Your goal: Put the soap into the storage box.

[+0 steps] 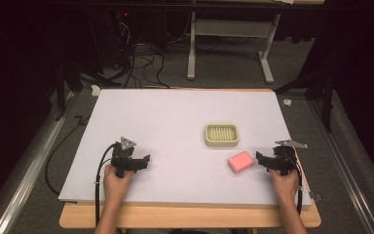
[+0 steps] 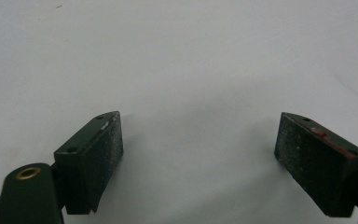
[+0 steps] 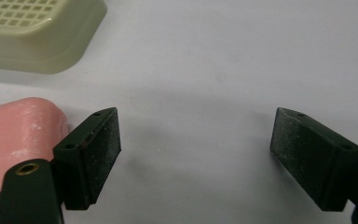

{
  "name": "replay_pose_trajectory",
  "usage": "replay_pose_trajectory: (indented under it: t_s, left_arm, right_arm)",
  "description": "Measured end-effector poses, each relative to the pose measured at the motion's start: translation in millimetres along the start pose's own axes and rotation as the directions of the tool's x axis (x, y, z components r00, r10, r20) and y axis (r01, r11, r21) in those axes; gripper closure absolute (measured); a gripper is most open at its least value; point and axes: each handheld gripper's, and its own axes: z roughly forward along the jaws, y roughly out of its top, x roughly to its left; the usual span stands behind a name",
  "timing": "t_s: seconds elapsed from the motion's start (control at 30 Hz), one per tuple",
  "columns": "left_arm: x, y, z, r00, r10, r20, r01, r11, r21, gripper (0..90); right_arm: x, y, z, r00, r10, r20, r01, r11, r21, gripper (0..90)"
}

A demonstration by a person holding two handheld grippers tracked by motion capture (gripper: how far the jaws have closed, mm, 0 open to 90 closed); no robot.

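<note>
pale wood edges the near side of the table (image 1: 190, 217), and a white sheet (image 1: 175, 126) covers the rest of its top. two forearms come in from the 6 o'clock side. the person's left hand (image 1: 117, 179) holds the left gripper (image 1: 141, 163) low over the sheet at about 8 o'clock from the sheet's middle; in the left gripper view (image 2: 199, 149) its jaws stand wide apart with bare white sheet between them. the person's right hand (image 1: 283, 179) holds the right gripper (image 1: 262, 158) at about 4 o'clock, its jaws also spread wide and gripping nothing; the right gripper view (image 3: 195, 144) shows plain sheet in the gap.

a pink soap-like block (image 1: 241, 162) lies flat on the sheet just beside the right gripper, on its 9 o'clock side, outside the jaws; in the right gripper view the block (image 3: 21, 135) sits beside the left jaw, and whether they touch cannot be told. farther off, at about 11 o'clock from the block and near it but apart, rests a cream slotted tray (image 1: 221, 135), seen also in the right gripper view (image 3: 37, 32). beyond the table, at 12 o'clock, cables (image 1: 141, 58) lie on the grey floor beside a white metal stand (image 1: 229, 44).
</note>
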Motion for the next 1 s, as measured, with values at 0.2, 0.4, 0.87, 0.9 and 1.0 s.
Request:
replay_pose_trajectory:
  t_s: [0.2, 0.4, 0.87, 0.9, 1.0]
  left_arm:
    - [-0.2, 0.0, 0.0, 1.0, 0.001, -0.002, -0.001, 1.0, 0.0, 15.8]
    - [-0.3, -0.1, 0.1, 1.0, 0.001, -0.004, -0.001, 1.0, -0.002, 15.8]
    - [-0.4, -0.1, 0.1, 1.0, 0.001, -0.004, -0.001, 1.0, -0.002, 15.8]
    - [-0.4, -0.1, 0.1, 1.0, 0.001, -0.004, -0.001, 1.0, -0.002, 15.8]
    - [-0.4, -0.1, 0.1, 1.0, 0.001, -0.004, -0.001, 1.0, -0.002, 15.8]
  right_arm:
    - [1.2, -2.1, -11.8, 0.9992, 0.001, -0.04, -0.003, 0.999, -0.041, 17.6]
    - [4.6, -4.9, -23.4, 0.9975, -0.01, -0.07, 0.005, 0.997, -0.078, 17.0]
    - [18.0, -12.7, -35.8, 0.9928, -0.042, -0.113, 0.028, 0.993, -0.118, 15.0]
    - [19.8, -14.0, -37.5, 0.9926, -0.048, -0.112, 0.035, 0.992, -0.122, 14.8]
    - [22.1, -15.7, -40.3, 0.9914, -0.055, -0.119, 0.039, 0.991, -0.13, 14.8]
